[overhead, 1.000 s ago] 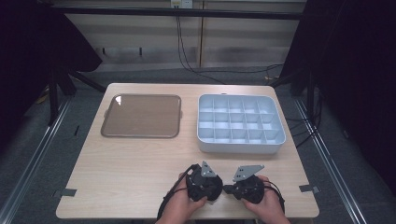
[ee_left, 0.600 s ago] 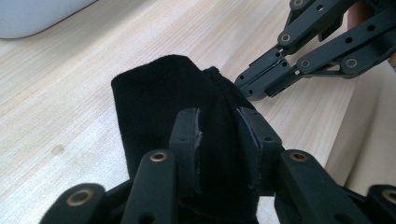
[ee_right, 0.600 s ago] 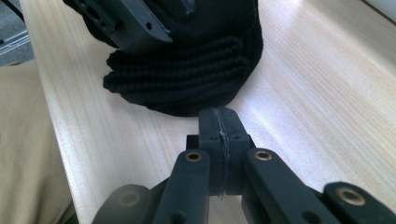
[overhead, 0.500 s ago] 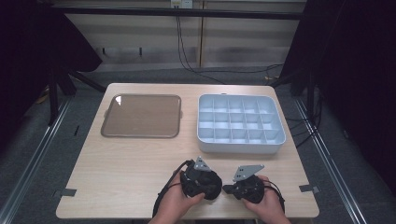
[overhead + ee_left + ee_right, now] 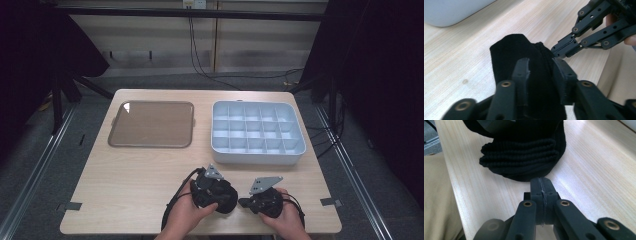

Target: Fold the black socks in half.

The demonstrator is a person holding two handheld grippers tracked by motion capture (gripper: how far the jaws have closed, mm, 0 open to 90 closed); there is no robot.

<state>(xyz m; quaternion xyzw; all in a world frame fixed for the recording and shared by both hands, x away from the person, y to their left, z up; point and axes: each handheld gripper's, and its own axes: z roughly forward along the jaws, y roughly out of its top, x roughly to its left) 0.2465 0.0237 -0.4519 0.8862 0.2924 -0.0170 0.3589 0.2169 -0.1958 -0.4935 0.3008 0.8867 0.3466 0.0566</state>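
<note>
Since a second ago, the left gripper (image 5: pixel 540 72) jaws have been opening around the black sock (image 5: pixel 524 57), loosely (pads seem barely pressing). Right gripper (image 5: pixel 541 187), jaws closed empty, waits near the bench's front edge, so regrasping looks next.

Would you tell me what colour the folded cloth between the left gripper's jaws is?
Black, with a ribbed knit; the folded cloth shows best in the right gripper view.

The left tool (image 5: pixel 540 72) has edged forward, its jaws just opening around the black cloth (image 5: pixel 524 57).
</note>
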